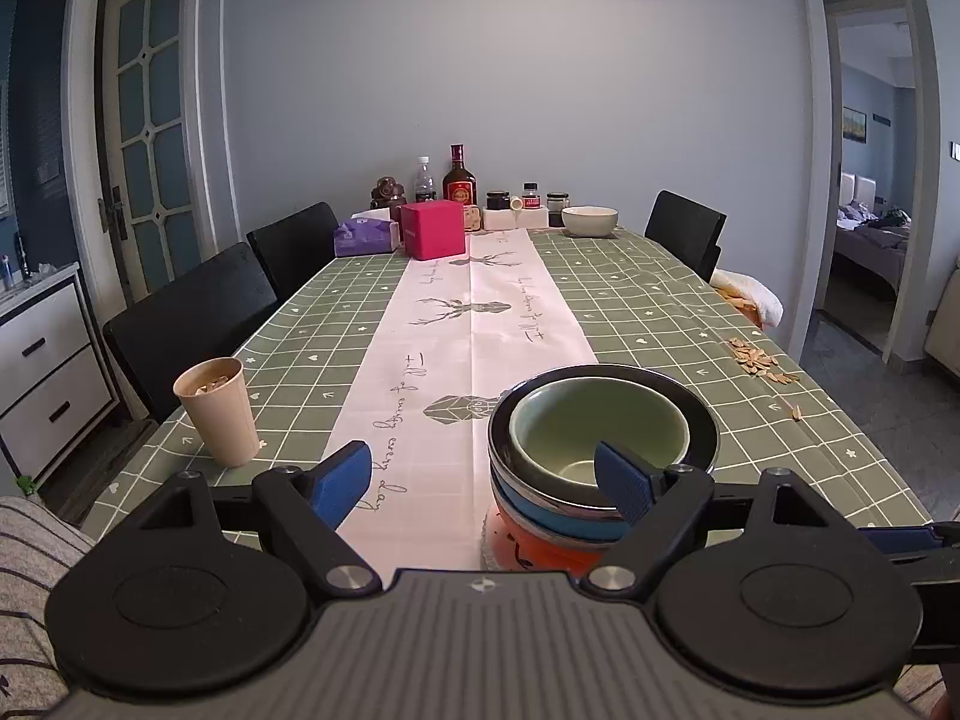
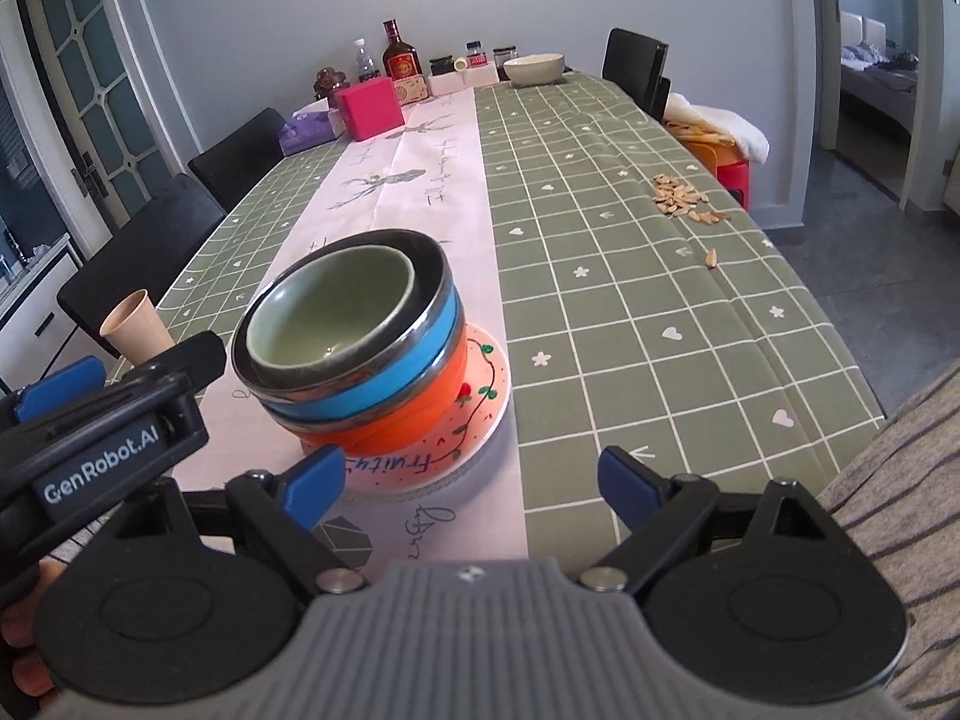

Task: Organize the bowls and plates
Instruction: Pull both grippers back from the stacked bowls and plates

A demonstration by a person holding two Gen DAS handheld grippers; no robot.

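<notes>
**Two open grippers flank a nested stack of bowls on a plate**

Both my grippers stand wide open and hold nothing. My left gripper [image 1: 486,483] has its right blue pad in front of the stack's near rim, its left pad out over the pale table runner [image 1: 420,324]. I cannot tell whether that right pad touches the rim or only overlaps it. My right gripper [image 2: 471,483] hovers lower and nearer me, the plate's edge just ahead of its left finger.

From the right wrist view the stack lies ahead and to the left of my right fingers; from the left wrist view it lies ahead and to the right. So it sits between my two hands, the left looking the nearer. It has no long axis; every piece is round.

From top down: a glossy, ceramic-looking pale green bowl [image 2: 333,315] nests inside a black-lined bowl with a shiny metal rim [image 2: 435,276], then a bright blue bowl [image 2: 390,384], then an orange bowl [image 2: 414,420]. All rest on a pink plate [image 2: 489,396] painted with a vine and lettering. The stack leans slightly.

A tan paper cup [image 1: 217,411] stands well to the left, and scattered seeds [image 2: 684,198] lie far right on the green checked tablecloth [image 2: 660,300].
</notes>
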